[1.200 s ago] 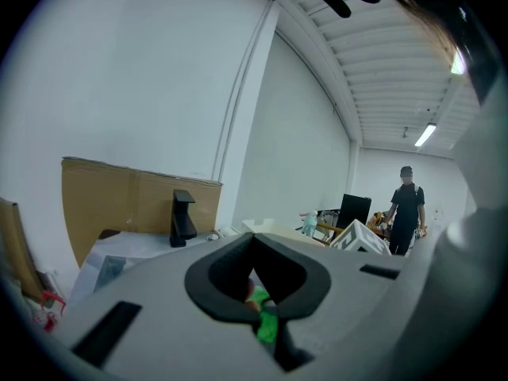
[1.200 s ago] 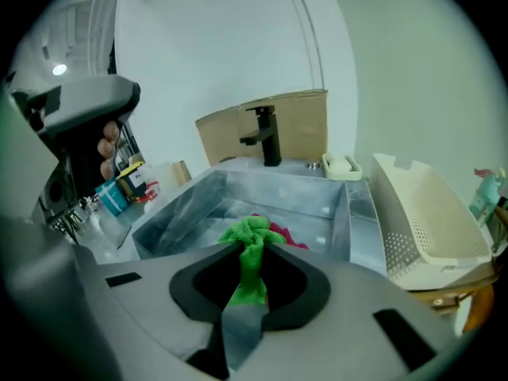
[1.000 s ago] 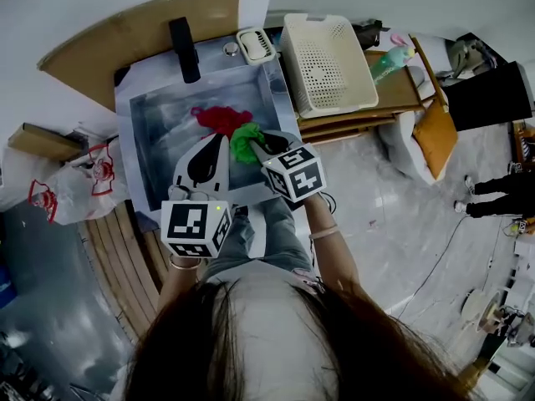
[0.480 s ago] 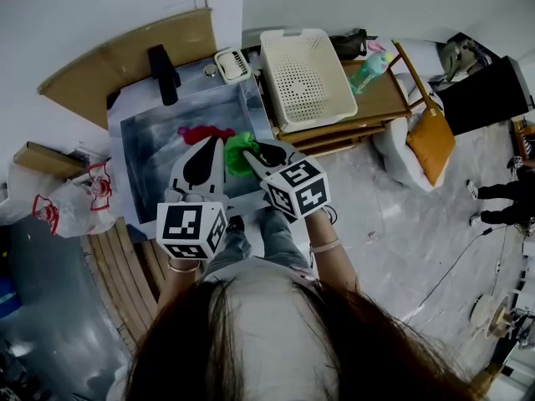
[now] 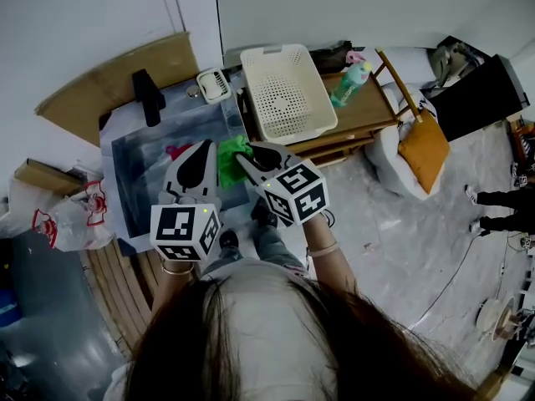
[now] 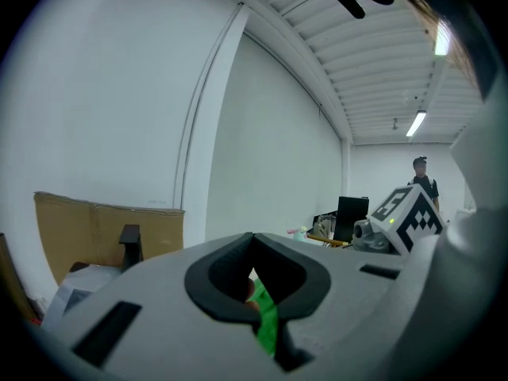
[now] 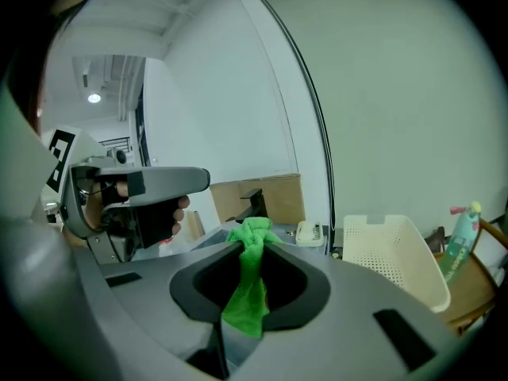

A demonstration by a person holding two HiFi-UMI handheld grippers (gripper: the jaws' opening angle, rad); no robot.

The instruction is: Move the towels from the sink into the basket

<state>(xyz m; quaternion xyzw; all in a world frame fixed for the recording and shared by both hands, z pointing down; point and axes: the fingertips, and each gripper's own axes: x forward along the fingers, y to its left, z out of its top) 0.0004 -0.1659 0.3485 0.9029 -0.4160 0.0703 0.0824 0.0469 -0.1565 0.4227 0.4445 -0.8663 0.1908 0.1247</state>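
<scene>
Where R gripper (image 5: 244, 155) bites: jaws clamped on green towel (image 7: 246, 300), gap only as wide as the cloth.
towel axis: runs along the jaw line. Crumpled knot pokes out past the tips, pointing far. Tail trails back thru the jaw hole toward the cam & hangs down.
towel vs R gripper: pinched at the tips. In head view the bulk sits just left of them.
towel look: bright green, soft pile, scrunched into a narrow rope w/ a bunched end.
L gripper (image 5: 201, 146): just left of the towel, tips together, nothing pinched at them. Green shows thru its jaw hole; can't tell if the cloth touches it.
towel place: held over right part of sink (image 5: 138, 182), btwn the two grippers, not in basket (image 5: 288, 98).
red towel (image 5: 177, 150): lies in sink by L gripper's tip, partly hidden by it.
basket: cream, perforated, on wood stand (image 5: 376, 98) right of sink; far-right of green towel, apart from it.
faucet (image 5: 149, 97): black, at sink's far edge.
</scene>
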